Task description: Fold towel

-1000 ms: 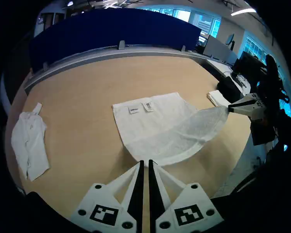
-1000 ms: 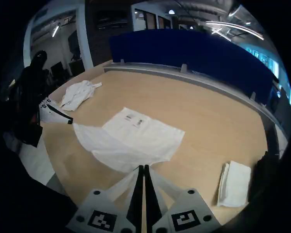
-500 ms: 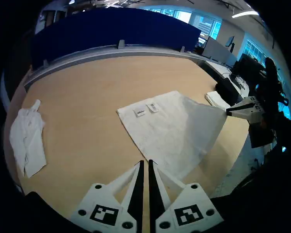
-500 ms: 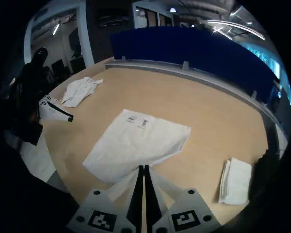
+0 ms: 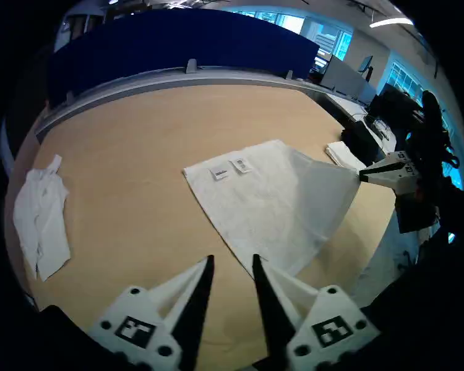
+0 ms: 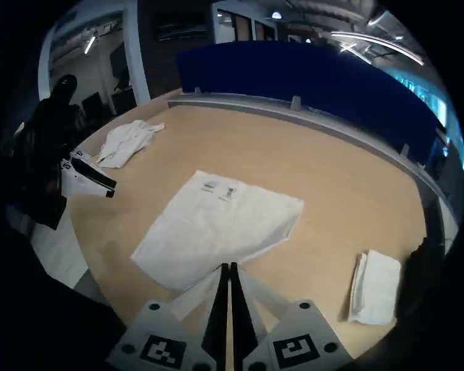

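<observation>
The towel [image 5: 269, 198] lies spread mid-frame on the surface [image 5: 127, 185]. My right jaws pinch its raised corner, mid-right in the left gripper view. My left jaws stand apart, holding nothing.

Nothing legible, no words or nos. The towel [image 5: 275, 204] carries two small tags [image 5: 229, 169] side by side near its far edge. There's dark print on both, too small to read in either view. The left gripper [image 5: 232, 258] has a black & white square marker [image 5: 133, 328] on each finger base, approx. like a code patch: pattern only, no letters. Same pair on the right gripper [image 6: 229, 266]. Farther off in the right gripper view, the left gripper's white side shows black marks, too blurred to make out.
</observation>
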